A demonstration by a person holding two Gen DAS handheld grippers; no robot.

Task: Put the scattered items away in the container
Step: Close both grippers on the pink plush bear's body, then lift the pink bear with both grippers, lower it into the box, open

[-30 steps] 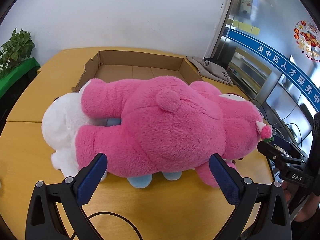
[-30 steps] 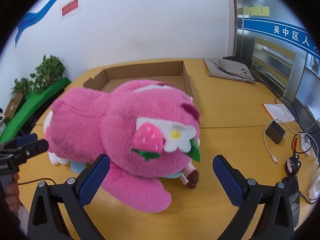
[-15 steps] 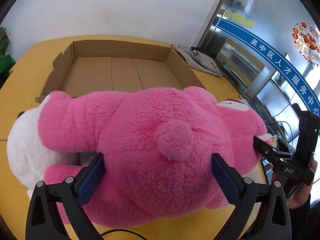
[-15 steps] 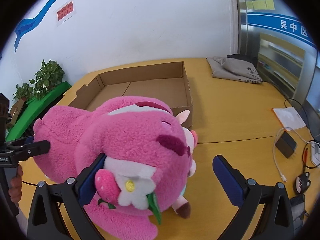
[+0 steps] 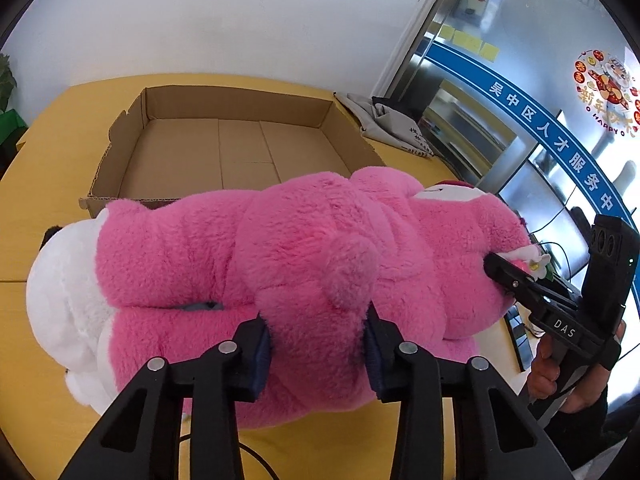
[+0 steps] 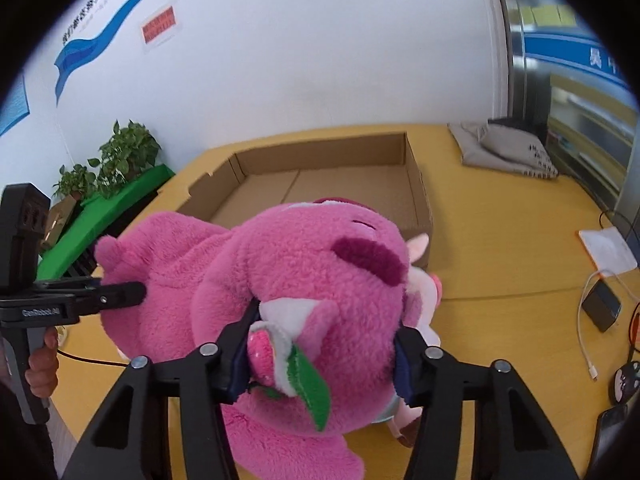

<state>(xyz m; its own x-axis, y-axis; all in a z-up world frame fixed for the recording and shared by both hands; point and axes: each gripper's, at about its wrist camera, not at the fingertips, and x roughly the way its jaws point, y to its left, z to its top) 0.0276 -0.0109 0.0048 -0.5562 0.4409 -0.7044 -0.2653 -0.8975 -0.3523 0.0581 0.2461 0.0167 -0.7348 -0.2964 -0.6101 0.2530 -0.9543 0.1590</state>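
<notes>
A big pink plush bear [image 5: 320, 264] lies on the yellow table in front of an open, empty cardboard box [image 5: 224, 152]. My left gripper [image 5: 318, 344] is shut on the bear's rear below its tail. My right gripper [image 6: 322, 344] is shut on the bear's head [image 6: 320, 280] by its strawberry ear decoration. The box [image 6: 328, 184] stands just behind the bear. A white plush [image 5: 60, 300] lies under the bear's legs at the left. A small pale pink toy [image 6: 424, 284] peeks out beside the bear's head.
A grey folded bag [image 6: 504, 152] lies at the table's back right. Cables, a black power pack [image 6: 600, 304], a paper [image 6: 608, 248] and a phone lie at the right edge. A green planter [image 6: 104, 208] stands left of the table.
Both grippers moved in onto the bear and closed, the left on its rear, the right on its head. The bear's head has tipped up.
</notes>
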